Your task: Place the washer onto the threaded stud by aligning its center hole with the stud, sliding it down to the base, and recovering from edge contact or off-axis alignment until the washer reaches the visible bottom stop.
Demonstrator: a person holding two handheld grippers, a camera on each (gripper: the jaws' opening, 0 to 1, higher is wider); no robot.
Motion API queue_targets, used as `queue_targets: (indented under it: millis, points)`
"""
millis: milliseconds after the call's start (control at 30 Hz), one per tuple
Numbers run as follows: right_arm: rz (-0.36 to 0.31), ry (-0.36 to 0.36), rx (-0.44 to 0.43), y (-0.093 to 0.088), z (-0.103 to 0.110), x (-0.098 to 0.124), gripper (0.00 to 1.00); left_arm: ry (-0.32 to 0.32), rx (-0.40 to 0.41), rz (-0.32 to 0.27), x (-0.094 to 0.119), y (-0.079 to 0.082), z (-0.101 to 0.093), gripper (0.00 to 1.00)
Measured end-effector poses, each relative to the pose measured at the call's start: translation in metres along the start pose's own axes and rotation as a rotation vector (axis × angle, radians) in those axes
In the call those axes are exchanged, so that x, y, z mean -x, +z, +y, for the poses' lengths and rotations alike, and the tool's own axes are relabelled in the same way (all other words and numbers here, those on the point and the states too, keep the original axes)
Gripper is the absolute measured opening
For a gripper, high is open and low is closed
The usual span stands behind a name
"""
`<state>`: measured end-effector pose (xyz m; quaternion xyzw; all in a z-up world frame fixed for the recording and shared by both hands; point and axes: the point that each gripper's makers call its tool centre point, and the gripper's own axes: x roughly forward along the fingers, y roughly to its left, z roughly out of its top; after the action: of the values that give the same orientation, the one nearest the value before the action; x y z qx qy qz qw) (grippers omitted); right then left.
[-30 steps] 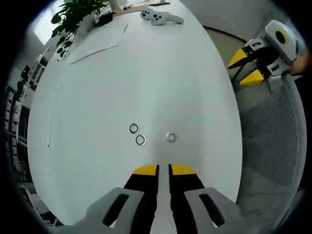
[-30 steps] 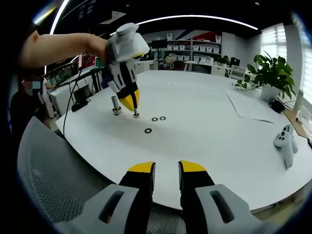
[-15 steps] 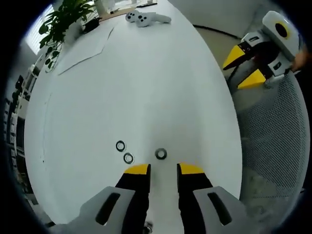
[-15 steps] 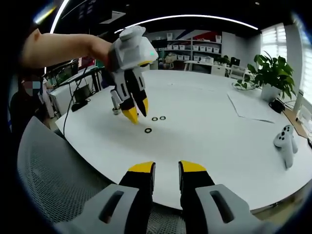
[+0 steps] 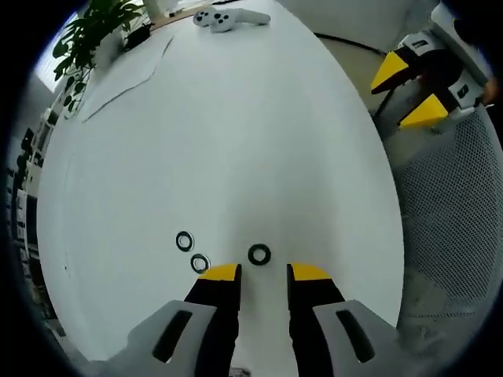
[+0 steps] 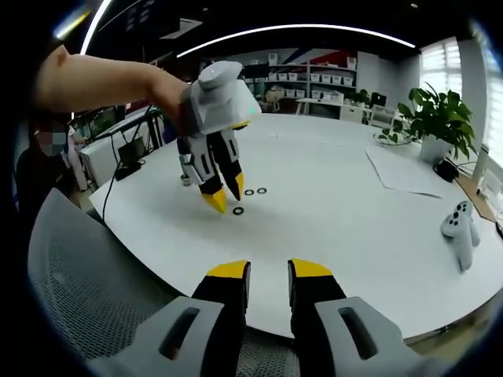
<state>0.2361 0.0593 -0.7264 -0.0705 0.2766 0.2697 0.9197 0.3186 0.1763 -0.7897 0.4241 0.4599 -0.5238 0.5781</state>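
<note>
Left gripper (image 5: 262, 272) parted, empty, tips straddling a washer (image 5: 259, 254) flat on the white worktop (image 5: 236, 141); two more washers (image 5: 192, 253) at 9 o'clock; right gripper (image 6: 267, 271) parted, empty, off the worktop edge.

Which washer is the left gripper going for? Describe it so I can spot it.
On the round white table, the open left gripper points at three washers. The target washer lies alone just ahead of the fingertips, apart from the pair of washers lying close together.
</note>
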Motion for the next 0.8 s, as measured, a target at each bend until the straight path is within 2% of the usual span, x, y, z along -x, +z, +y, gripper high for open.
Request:
queue_targets:
  millis: [200,333,633,800]
  points:
    - [-0.002,0.002,-0.001,0.0003,0.0003,-0.0001,0.22,0.002,-0.018,0.009,-0.0070,0.0002,0.0032,0.21]
    - [-0.003,0.001,-0.003,0.0006,0.0001,-0.0001,0.22,-0.001,0.001,-0.002,-0.0068,0.0046,0.0057,0.21]
    - [-0.006,0.000,-0.004,0.0009,0.0000,-0.0002,0.22,-0.007,-0.074,0.031,-0.0071,0.0059,-0.0001,0.17]
    - [-0.005,-0.001,-0.005,0.0008,-0.0001,-0.0001,0.22,-0.009,-0.066,0.037,-0.0071,0.0059,0.0006,0.16]
